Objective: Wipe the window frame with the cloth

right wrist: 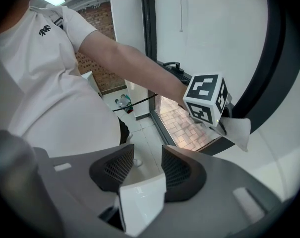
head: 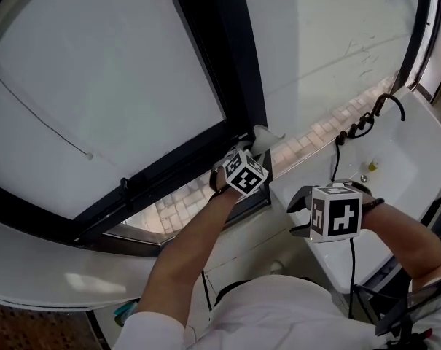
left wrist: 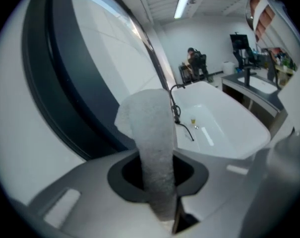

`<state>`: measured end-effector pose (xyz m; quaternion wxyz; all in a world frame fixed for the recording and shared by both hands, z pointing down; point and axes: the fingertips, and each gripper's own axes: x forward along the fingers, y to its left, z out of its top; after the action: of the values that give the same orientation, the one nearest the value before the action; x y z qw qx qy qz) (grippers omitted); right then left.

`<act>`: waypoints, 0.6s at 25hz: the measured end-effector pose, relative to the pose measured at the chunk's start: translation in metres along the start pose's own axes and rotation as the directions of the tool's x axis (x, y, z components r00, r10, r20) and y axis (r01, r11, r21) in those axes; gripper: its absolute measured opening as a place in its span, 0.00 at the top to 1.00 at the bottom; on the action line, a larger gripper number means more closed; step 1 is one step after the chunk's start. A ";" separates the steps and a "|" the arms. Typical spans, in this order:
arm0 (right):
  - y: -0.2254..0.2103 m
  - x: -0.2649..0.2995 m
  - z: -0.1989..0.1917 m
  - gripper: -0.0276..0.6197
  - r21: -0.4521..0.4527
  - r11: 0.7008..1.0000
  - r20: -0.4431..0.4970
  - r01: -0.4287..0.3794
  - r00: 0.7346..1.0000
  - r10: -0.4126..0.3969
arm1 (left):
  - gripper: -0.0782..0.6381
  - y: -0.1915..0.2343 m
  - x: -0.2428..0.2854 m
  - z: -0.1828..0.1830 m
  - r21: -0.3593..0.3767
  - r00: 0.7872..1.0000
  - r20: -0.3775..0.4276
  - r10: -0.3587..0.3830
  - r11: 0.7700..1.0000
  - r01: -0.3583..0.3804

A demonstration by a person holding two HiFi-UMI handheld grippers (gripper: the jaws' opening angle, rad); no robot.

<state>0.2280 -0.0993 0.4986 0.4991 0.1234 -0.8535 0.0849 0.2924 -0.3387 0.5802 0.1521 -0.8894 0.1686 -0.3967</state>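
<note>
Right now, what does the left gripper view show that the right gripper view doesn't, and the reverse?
Only the left gripper view: the left gripper shut on the cloth, a white basin with a black faucet, a ceiling light. Only the right gripper view: the right gripper open and empty, the person's white shirt and forearm, the left gripper's marker cube, brick paving through the glass. Both: the cloth and the dark window frame.

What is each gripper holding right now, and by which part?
The cloth, in the left gripper: clamped along its lower stretch, free end sticking out past the jaws. The right gripper is open, empty.
</note>
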 end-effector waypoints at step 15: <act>-0.005 0.000 -0.009 0.68 0.035 0.999 0.048 0.034 0.998 -0.036 | 0.76 0.049 -0.012 0.019 0.365 0.966 -0.258 0.008 0.927 0.090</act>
<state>0.2369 -0.1017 0.5025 0.4777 0.1487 -0.8614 0.0876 0.2907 -0.3749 0.5402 0.2872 -0.7891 0.0895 -0.5356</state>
